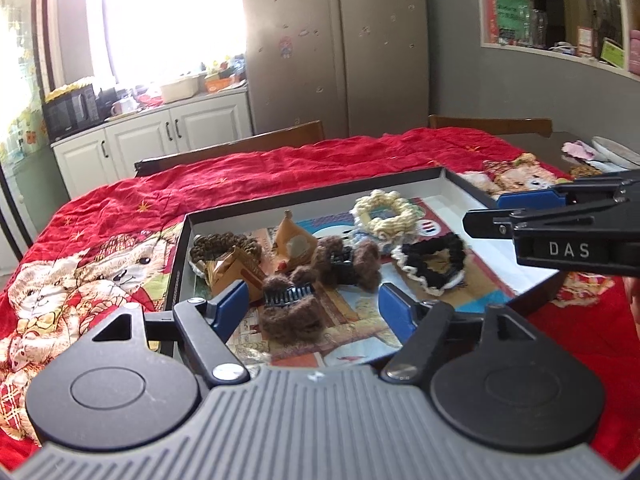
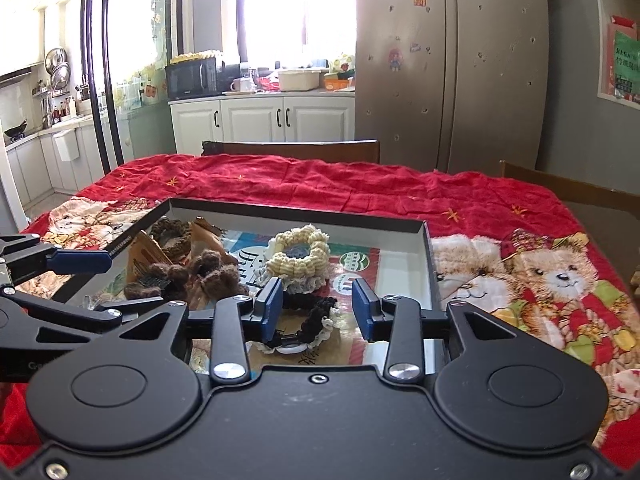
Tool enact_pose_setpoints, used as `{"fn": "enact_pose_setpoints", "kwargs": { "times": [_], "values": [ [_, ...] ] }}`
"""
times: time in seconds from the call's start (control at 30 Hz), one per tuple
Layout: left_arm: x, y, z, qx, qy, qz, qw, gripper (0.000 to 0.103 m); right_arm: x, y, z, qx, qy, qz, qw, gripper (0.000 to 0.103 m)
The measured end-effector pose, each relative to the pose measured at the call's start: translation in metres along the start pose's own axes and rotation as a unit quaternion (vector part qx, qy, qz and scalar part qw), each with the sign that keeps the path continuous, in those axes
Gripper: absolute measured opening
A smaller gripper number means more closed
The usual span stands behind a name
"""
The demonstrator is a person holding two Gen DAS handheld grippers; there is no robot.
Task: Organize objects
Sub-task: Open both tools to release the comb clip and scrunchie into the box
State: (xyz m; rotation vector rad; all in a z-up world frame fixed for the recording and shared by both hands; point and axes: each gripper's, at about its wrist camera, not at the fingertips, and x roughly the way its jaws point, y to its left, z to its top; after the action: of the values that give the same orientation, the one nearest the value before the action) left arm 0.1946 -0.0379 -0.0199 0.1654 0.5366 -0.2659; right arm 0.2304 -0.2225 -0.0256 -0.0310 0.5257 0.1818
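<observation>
Left wrist view showed the left gripper [image 1: 314,308] low over the near edge of a shallow black tray [image 1: 180,256], its blue pads wide apart with nothing between them but air above a fuzzy brown claw clip [image 1: 290,310] with dark plastic teeth. A second fuzzy brown clip [image 1: 346,262] lay just beyond at 12 o'clock, touching or nearly touching the first. At 10 o'clock sat a knobbly dark brown scrunchie [image 1: 224,246] against crumpled tan paper packets [image 1: 236,270]; at 1 o'clock a chunky cream scrunchie [image 1: 382,214] formed a thick ring, and at 2 o'clock a black scrunchie [image 1: 432,262] with a frilly cream edge lay flat on the tray's printed paper lining. The right gripper [image 1: 520,208] reached in from 3 o'clock above the tray's right rim. Right wrist view showed the right gripper [image 2: 316,308] with its jaws also parted and empty, the black scrunchie [image 2: 316,316] lying between and below the pads, the left pad close to or touching its fabric; I could not tell which. The cream scrunchie [image 2: 298,254] rested just past it at 12 o'clock, and the brown clips [image 2: 192,274] clustered at 10 o'clock beside the left gripper [image 2: 80,260]. The tray's thin upright walls [image 2: 296,208] framed everything; its lining lay bare at 1 o'clock. A wrinkled red teddy-bear cloth [image 2: 360,184] spread open around the tray on all sides.
</observation>
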Motion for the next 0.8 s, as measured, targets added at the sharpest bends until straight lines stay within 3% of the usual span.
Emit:
{"fn": "enact_pose_setpoints", "kwargs": {
  "times": [0.5,0.8],
  "values": [
    [-0.037,-0.025,-0.017,0.067,-0.006,-0.097,0.993,0.082,-0.072,-0.001,-0.016,-0.01,-0.011,0.0,1.0,0.037],
    [-0.04,-0.039,-0.035,0.104,0.004,-0.148,0.9835,0.082,-0.085,-0.002,-0.028,-0.001,-0.015,-0.002,1.0,0.037]
  ]
}}
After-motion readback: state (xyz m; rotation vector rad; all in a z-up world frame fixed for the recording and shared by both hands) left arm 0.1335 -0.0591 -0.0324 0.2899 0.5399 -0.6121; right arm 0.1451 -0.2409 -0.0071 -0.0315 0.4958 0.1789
